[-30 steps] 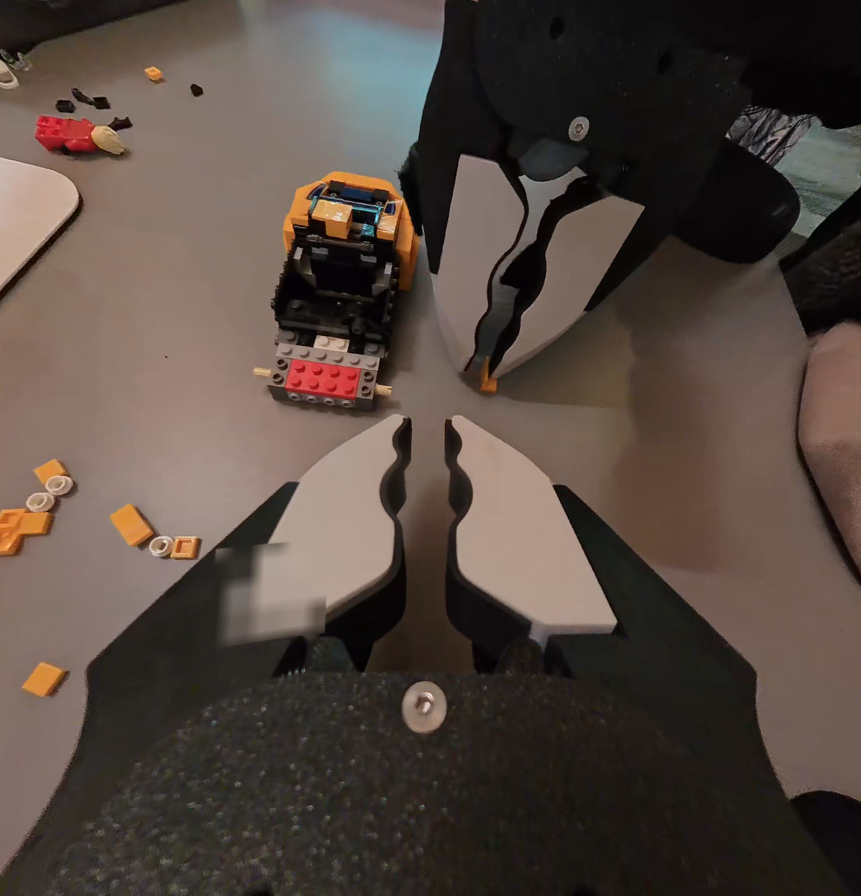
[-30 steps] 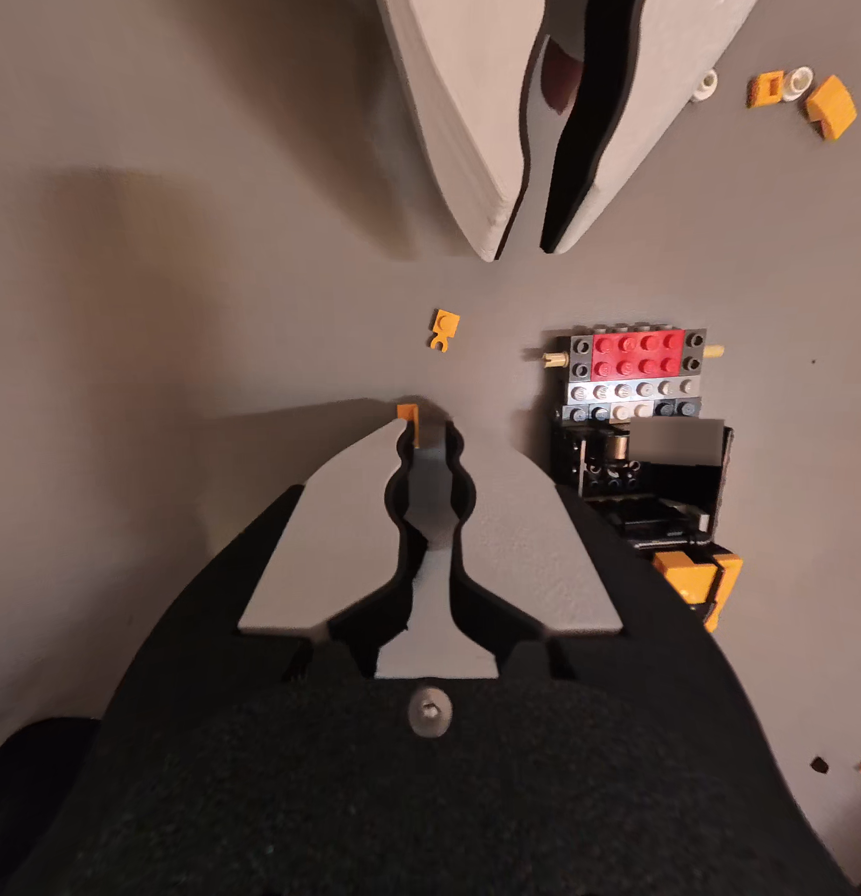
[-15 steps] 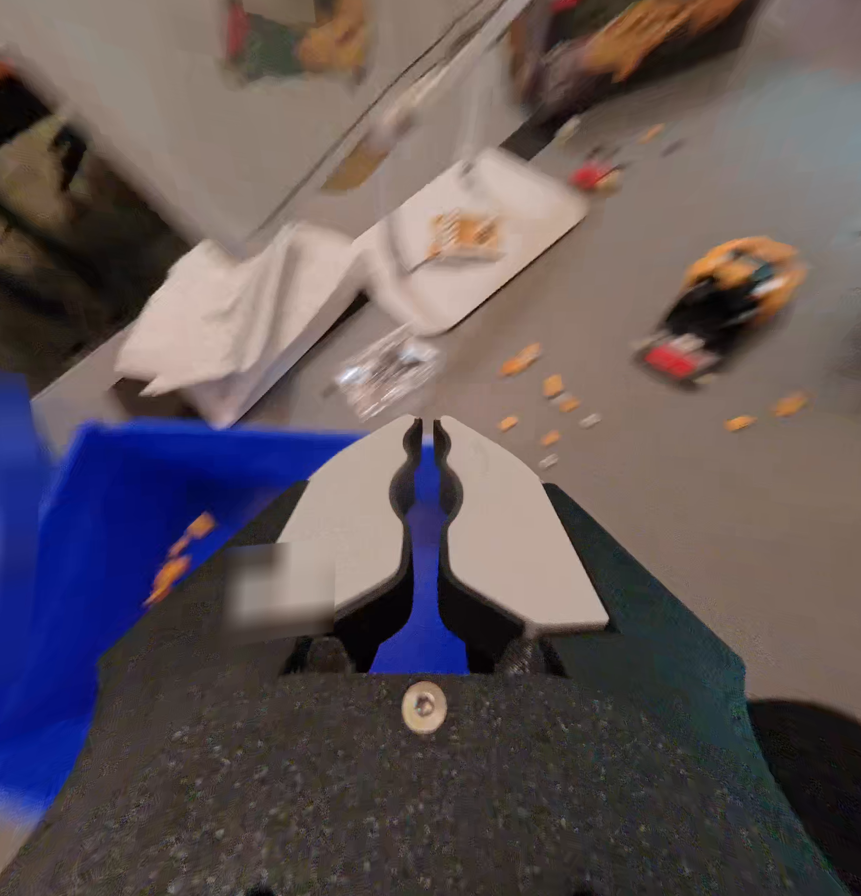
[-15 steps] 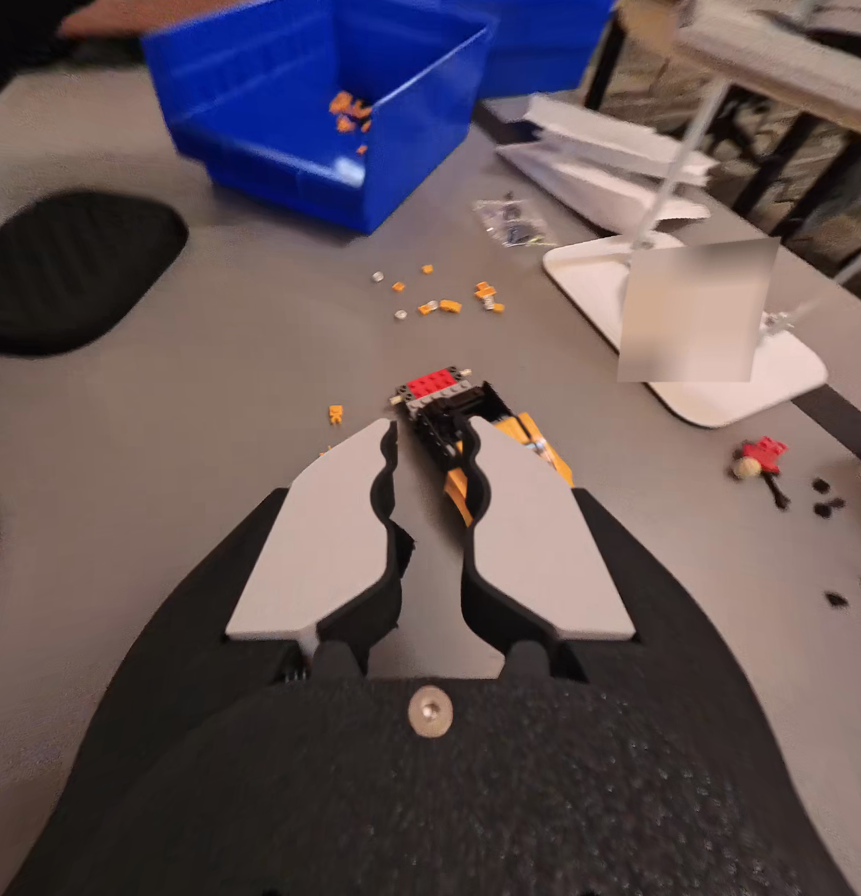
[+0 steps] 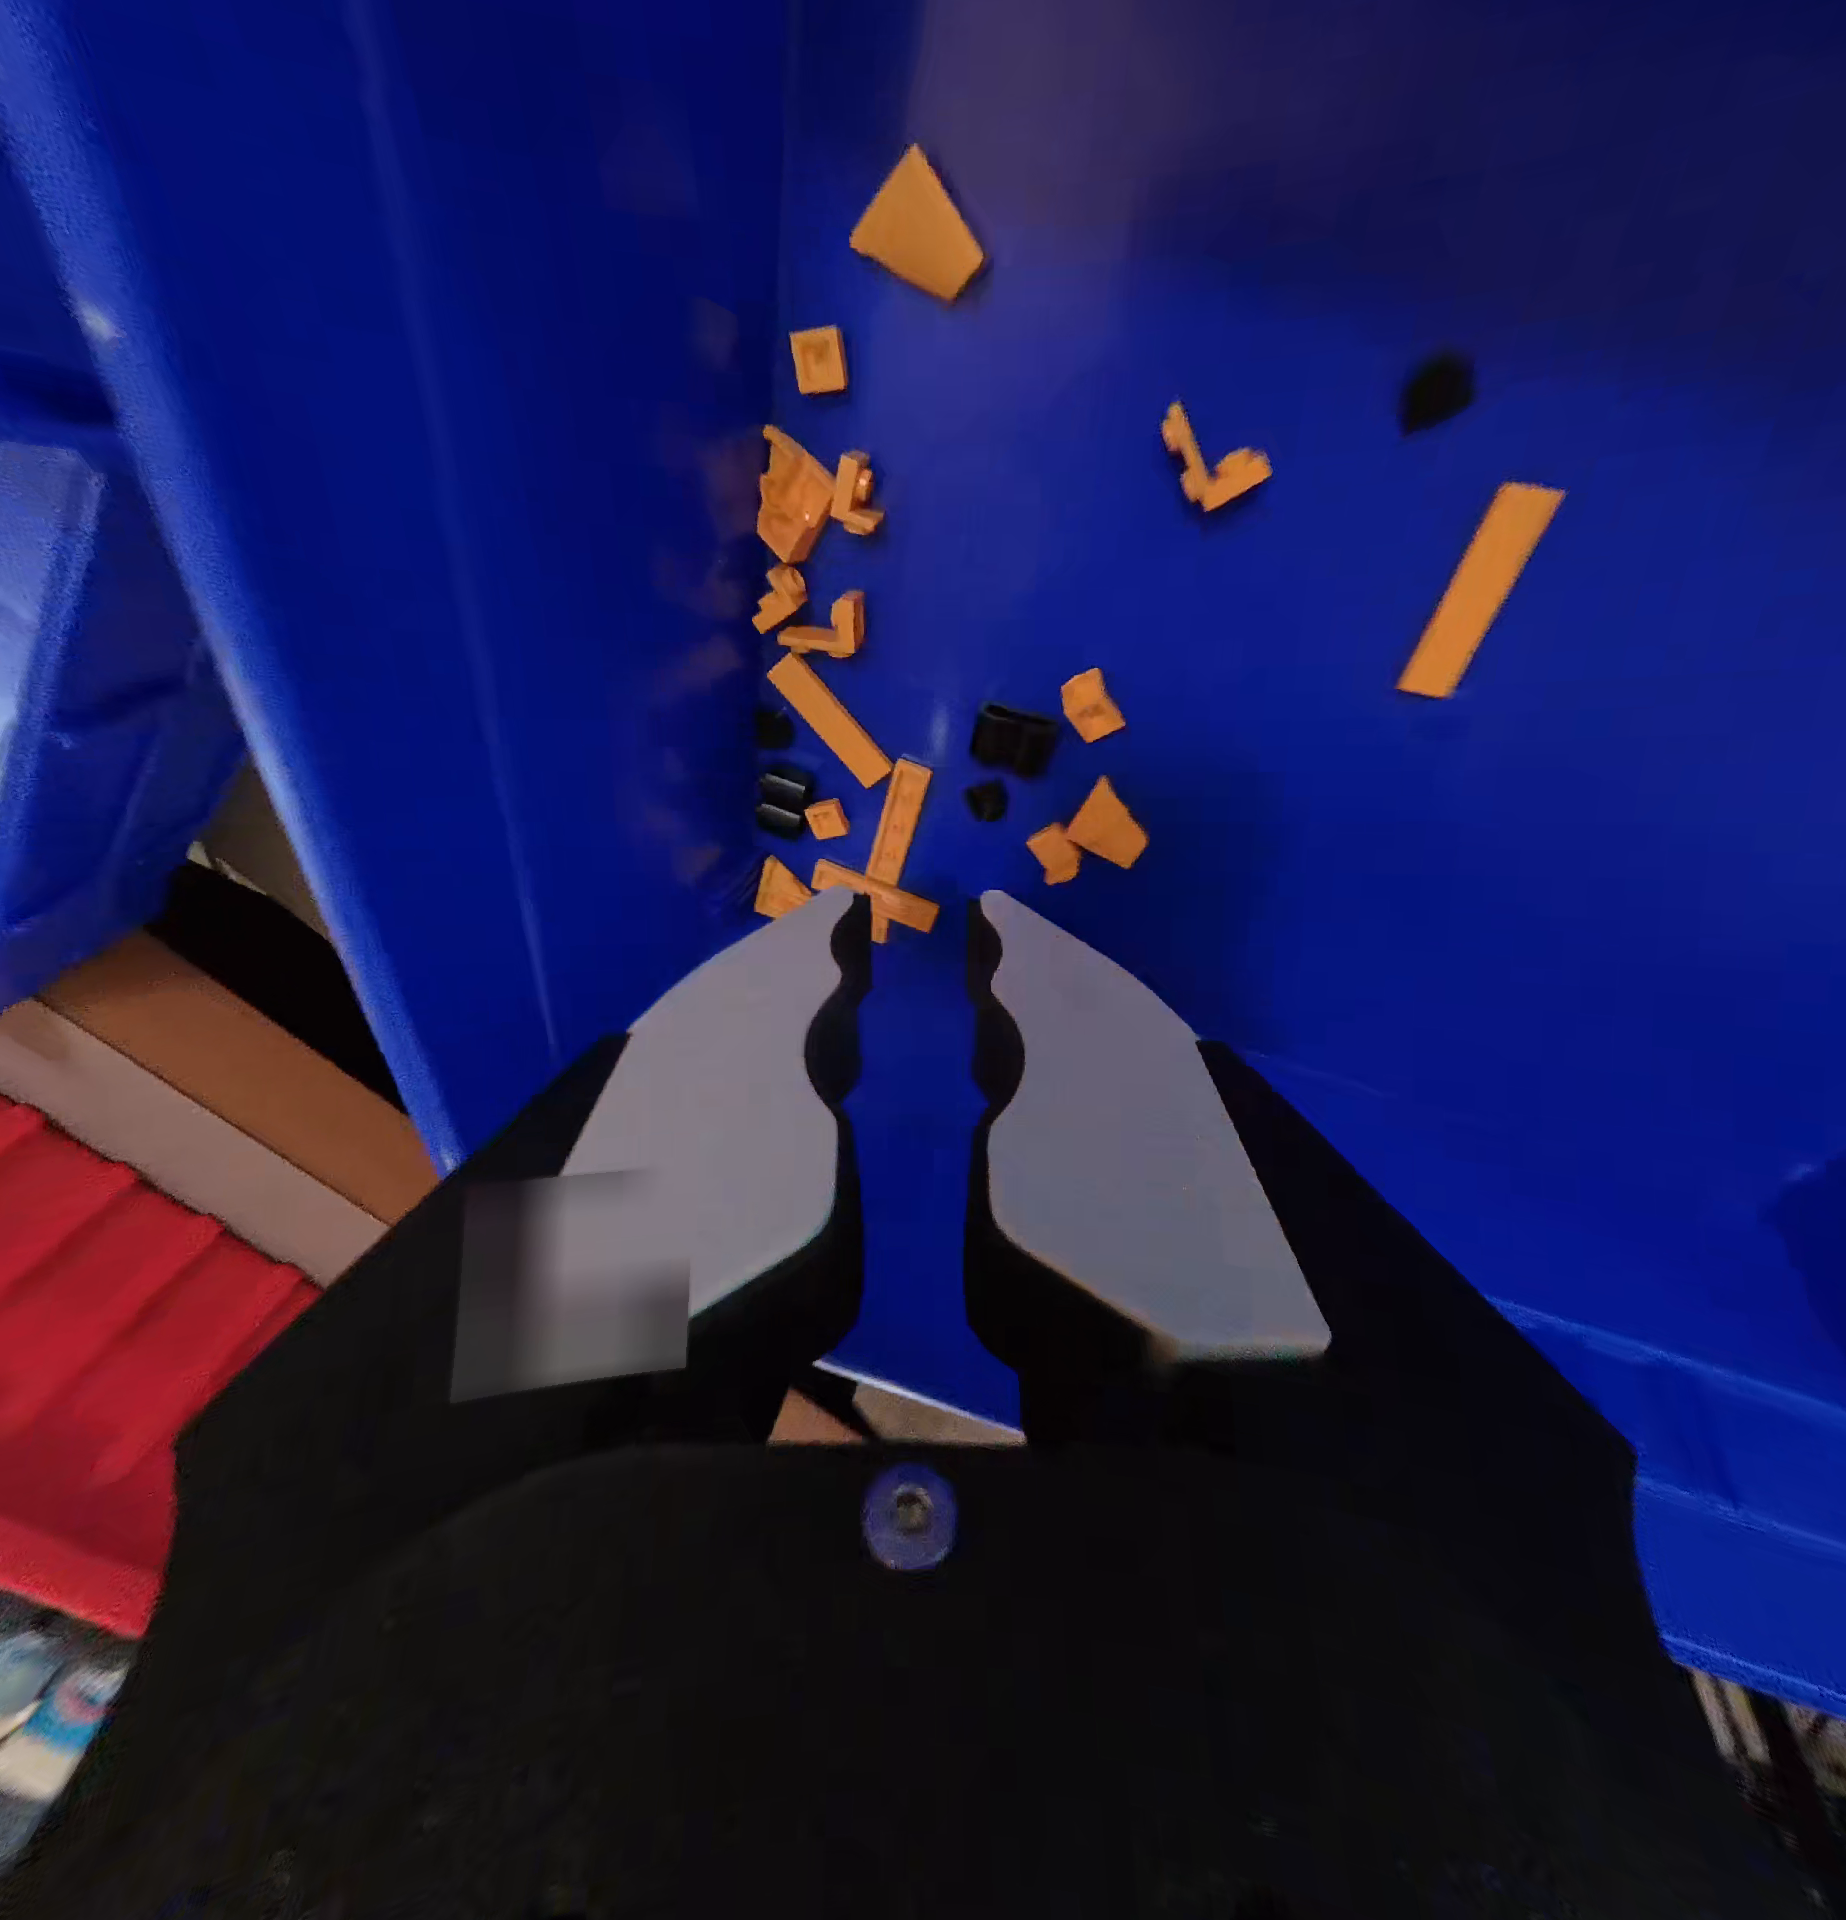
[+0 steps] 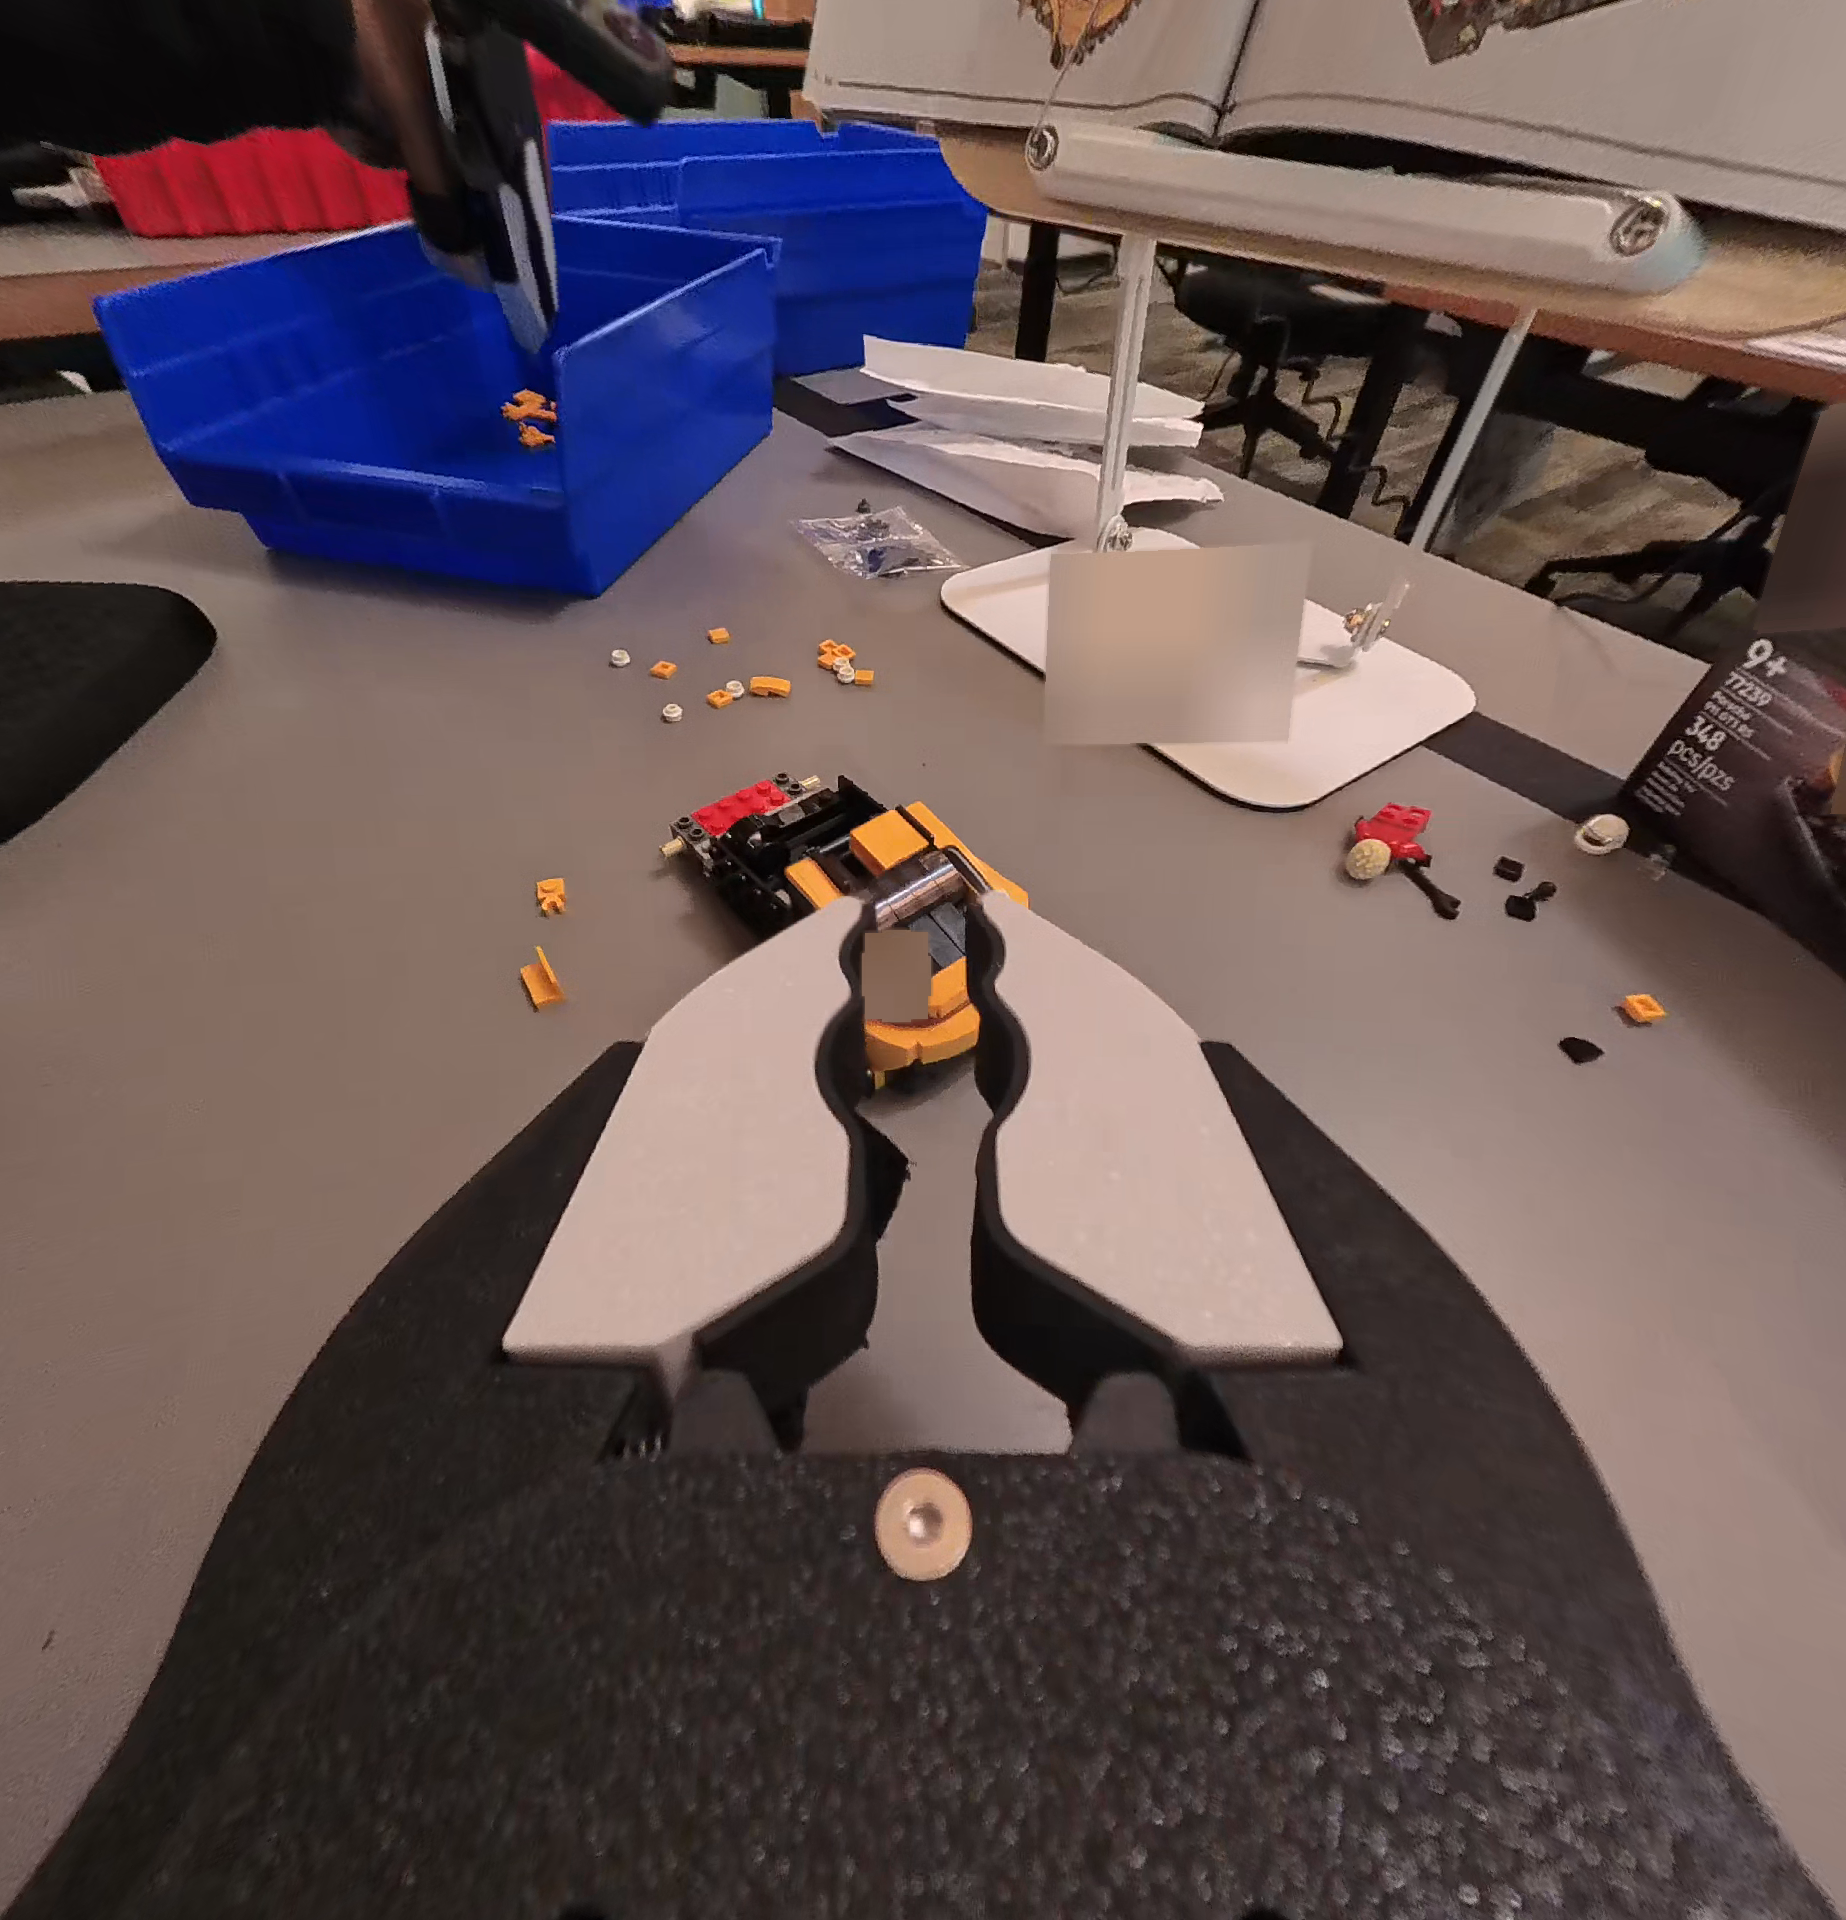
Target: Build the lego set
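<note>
Inside blue bin (image 5: 1521, 935), orange pieces (image 5: 825, 717), left tongs (image 5: 914, 904) parted, empty.

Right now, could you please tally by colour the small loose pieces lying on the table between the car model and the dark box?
Black pieces: 3
Orange piece: 1
White piece: 1
Red figure part: 1
Total: 6

Grey tabletop (image 6: 275, 1039), black office chairs (image 6: 1303, 343), patterned carpet (image 6: 1521, 520)
</note>
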Tool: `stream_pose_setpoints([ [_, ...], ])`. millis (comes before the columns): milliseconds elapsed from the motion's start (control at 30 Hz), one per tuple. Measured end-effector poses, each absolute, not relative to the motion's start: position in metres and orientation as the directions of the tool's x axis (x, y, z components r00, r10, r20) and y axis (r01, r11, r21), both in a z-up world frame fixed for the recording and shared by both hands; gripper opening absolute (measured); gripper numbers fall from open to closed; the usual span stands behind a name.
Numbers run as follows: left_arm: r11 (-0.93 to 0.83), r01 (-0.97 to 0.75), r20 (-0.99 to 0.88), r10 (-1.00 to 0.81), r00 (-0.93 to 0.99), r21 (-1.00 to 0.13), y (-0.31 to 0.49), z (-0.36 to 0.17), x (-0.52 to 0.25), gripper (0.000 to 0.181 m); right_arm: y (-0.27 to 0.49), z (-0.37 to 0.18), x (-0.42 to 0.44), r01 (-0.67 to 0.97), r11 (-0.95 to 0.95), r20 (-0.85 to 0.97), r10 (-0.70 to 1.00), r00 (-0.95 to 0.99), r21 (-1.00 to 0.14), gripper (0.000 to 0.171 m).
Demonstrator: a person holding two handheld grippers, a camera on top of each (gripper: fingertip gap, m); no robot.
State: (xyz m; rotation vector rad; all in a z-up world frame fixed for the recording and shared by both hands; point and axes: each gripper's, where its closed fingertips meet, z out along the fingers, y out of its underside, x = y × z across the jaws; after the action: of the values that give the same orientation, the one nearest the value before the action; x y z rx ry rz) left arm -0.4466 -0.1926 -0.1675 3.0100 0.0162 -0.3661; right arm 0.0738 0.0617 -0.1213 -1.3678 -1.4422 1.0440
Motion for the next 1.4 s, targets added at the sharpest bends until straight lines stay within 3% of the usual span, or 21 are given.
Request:
stream_pose_setpoints([
  [167,-0.968,0.012,-0.217,-0.044,0.975,0.25,-0.197,-0.19,-0.458,0.019,0.065,-0.126,0.075,0.278,0.024,0.019,1.0,-0.02,-0.96,0.015],
  [433,-0.946,0.069,-0.219,-0.002,0.976,0.317,-0.204,-0.207,-0.471,0.014,0.067,-0.134,0.074,0.296,0.003,-0.004,1.0,-0.022,-0.955,0.014],
  [767,-0.949,0.14,-0.206,0.083,0.975,0.283,-0.203,-0.211,-0.473,0.0,0.066,-0.139,0.073,0.312,-0.008,-0.016,1.0,-0.023,-0.95,0.013],
  [1000,-0.951,0.135,-0.171,0.09,0.981,0.278,-0.206,-0.209,-0.461,0.001,0.066,-0.138,0.073,0.309,-0.008,-0.015,1.0,-0.021,-0.951,0.013],
  [1400,-0.962,0.182,-0.374,0.096,0.923,0.203,-0.214,-0.194,-0.482,0.006,0.066,-0.136,0.074,0.299,-0.007,-0.014,1.0,-0.023,-0.954,0.012],
])
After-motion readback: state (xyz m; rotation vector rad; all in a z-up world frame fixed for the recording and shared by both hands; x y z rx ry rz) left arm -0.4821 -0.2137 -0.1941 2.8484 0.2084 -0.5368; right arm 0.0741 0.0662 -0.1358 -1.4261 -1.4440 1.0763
